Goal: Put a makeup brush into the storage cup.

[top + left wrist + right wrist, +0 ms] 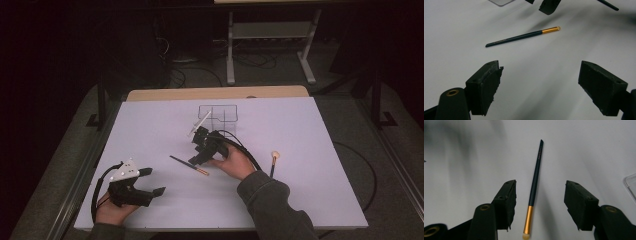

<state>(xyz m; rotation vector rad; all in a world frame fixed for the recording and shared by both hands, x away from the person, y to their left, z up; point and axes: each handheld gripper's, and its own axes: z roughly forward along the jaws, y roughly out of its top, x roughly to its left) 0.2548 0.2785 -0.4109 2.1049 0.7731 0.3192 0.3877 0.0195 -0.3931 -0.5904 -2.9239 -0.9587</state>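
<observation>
A thin dark makeup brush (pixel 189 165) with a gold ferrule lies flat on the white table (pixel 300 200), near the middle. My right gripper (pixel 196 159) is lowered over its ferrule end. In the right gripper view the brush (pixel 535 177) runs up between the jaws of the right gripper (pixel 540 202), which stand open with a gap on each side of it. My left gripper (pixel 156 181) rests open at the front left, holding nothing. The left gripper view shows the same brush (pixel 524 36) lying farther off, beyond the left gripper (pixel 540 82).
A clear plastic organiser (pixel 218 114) stands behind the right gripper, and its corner (pixel 631 185) shows in the right gripper view. A second brush (pixel 274 162) with a pale tip lies to the right of the right hand. A black cable trails from each gripper.
</observation>
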